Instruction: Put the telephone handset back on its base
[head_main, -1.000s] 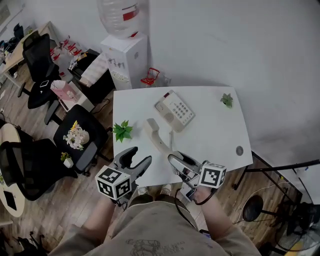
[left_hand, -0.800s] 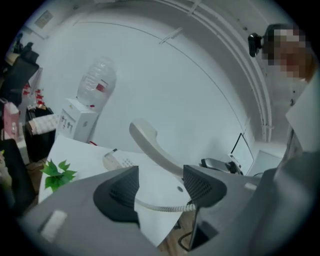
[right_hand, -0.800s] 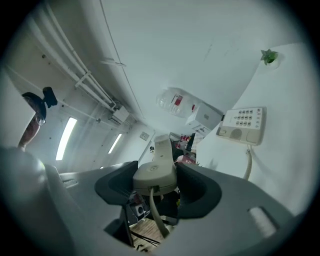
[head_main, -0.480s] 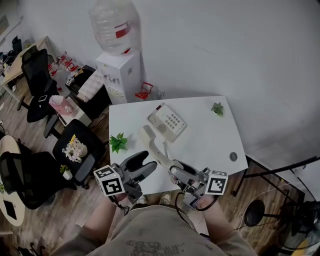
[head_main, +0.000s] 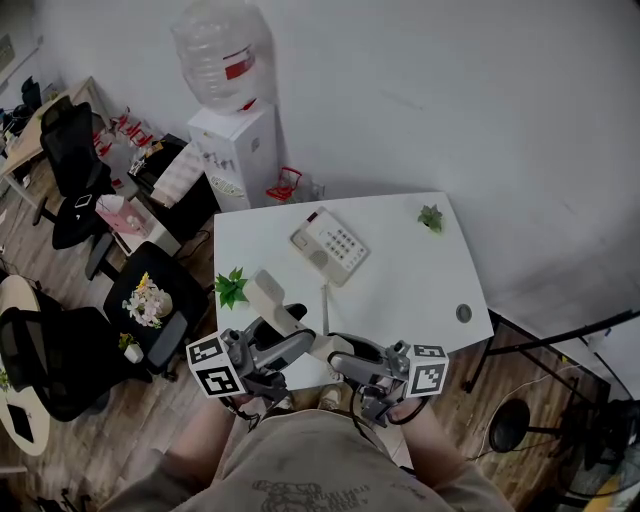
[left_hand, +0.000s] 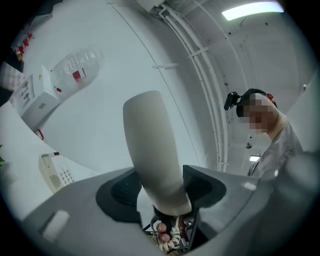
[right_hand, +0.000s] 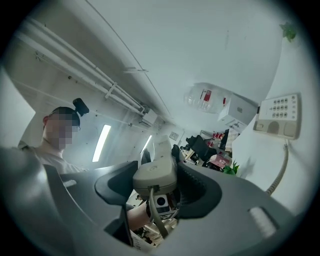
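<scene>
Nearest the camera, at the bottom of the head view, the left gripper (head_main: 288, 332) and the right gripper (head_main: 342, 354) face each other over the near edge of the white table (head_main: 410, 270). Both are clenched on the telephone handset (head_main: 268, 298). In the left gripper view the pads sit against either side of its beige body. In the right gripper view the jaws grasp the end where the cord (right_hand: 278, 172) leaves it. Holding it with two tongs probably keeps this long, smooth piece from twisting while it is carried.

The handset seems to be lifted clear of the table top, and both gripper views look upward along it toward the wall and ceiling. In the head view its long axis runs from lower right, at the tongs, to upper left. The free end points at the small potted plant (head_main: 231, 288) near the table's left edge, not at the base.

Farther up the table, at the frame's centre, the keypad base (head_main: 328, 245) lies well apart from the handset, with its empty cradle on the left side. The handset will likely need turning to lie along that cradle. Beyond the table, a water dispenser (head_main: 236, 145) stands against the wall.
</scene>
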